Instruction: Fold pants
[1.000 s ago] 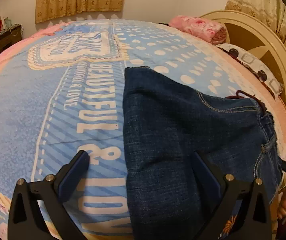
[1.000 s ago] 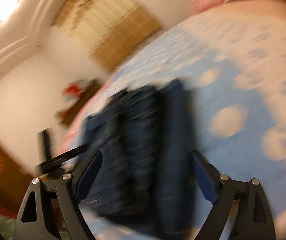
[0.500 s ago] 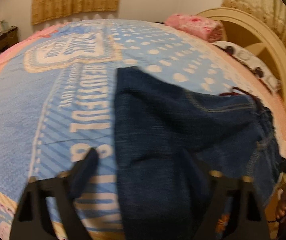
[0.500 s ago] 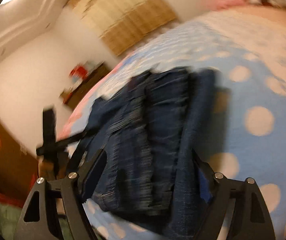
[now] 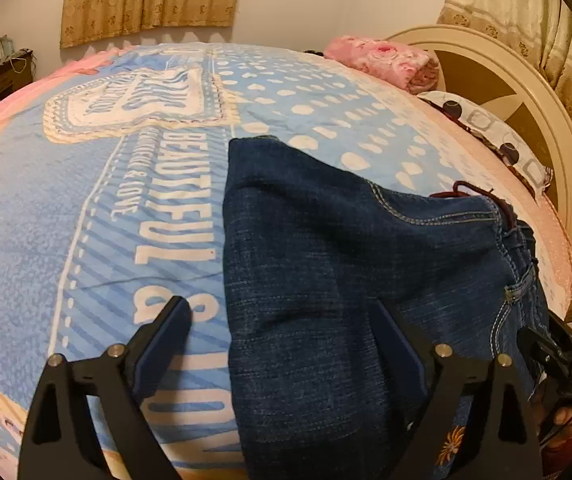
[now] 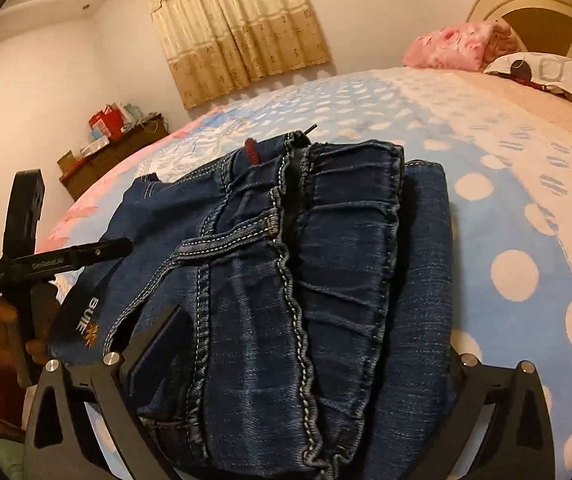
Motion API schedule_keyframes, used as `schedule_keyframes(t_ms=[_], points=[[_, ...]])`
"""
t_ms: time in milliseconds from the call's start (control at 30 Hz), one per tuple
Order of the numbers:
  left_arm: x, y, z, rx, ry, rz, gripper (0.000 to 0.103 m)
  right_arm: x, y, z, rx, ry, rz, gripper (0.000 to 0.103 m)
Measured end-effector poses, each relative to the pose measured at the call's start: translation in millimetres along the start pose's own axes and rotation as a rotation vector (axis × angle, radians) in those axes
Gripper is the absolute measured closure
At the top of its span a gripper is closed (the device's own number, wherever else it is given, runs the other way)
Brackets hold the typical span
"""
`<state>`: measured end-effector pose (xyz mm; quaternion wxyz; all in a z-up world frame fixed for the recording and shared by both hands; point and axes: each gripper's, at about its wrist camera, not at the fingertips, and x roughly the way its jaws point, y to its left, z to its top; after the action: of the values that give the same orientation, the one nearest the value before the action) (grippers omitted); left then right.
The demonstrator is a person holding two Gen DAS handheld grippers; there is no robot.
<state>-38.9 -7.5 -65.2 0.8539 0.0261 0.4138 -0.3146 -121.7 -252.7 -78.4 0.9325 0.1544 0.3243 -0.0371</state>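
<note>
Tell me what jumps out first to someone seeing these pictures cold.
The folded dark blue denim pants dominate, lying on the near part of the light blue printed bedspread with white lettering and dots. Both the left gripper and the right gripper stand open, straddling the denim. At the head of the bed, a rolled pink floral blanket rests by the cream curved headboard.

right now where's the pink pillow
The pink pillow lies at the far end of the bed by the headboard, next to the spotted pillow, beyond the jeans.
</note>
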Motion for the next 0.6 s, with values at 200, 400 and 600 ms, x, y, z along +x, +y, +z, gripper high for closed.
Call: schedule_keyframes(t_ms=[200, 400, 600], points=[[-5.2, 6.4, 0.4, -0.022, -0.005, 0.004, 0.008, -6.8, -3.3, 5.0, -0.016, 0.045, 0.046, 0.039], [5.3, -2.8, 0.2, -0.014, 0.004, 0.008, 0.005, -11.5, -29.1, 5.0, 0.064, 0.051, 0.131, 0.059], [-3.3, -6.4, 6.2, -0.018, 0.015, -0.093, 0.067, -10.9, -35.8, 2.8, 0.133, 0.027, 0.167, 0.061]])
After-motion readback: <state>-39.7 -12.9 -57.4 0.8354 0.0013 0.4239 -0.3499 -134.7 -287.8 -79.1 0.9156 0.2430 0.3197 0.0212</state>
